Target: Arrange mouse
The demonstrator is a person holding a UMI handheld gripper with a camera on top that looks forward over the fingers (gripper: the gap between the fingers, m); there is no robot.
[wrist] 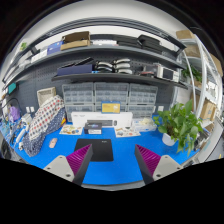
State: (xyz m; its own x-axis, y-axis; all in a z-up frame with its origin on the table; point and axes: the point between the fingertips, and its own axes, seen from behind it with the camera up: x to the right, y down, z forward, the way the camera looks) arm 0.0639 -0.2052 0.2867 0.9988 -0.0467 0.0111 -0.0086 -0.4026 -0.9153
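My gripper [113, 158] is open and empty, with its magenta-padded fingers [80, 157] spread wide above a blue table [115, 165]. A black mouse pad [100, 151] lies on the blue surface just ahead of the fingers, nearer the left one. A small orange object [53, 143], possibly the mouse, lies on the table far off to the left, beyond the left finger. Nothing stands between the fingers.
A green plant [181, 124] stands at the right of the table. White boxes and trays [95, 123] line the table's far edge. Behind them is a drawer cabinet [108, 97] under shelves with boxes. A patterned cloth [42, 121] hangs at the left.
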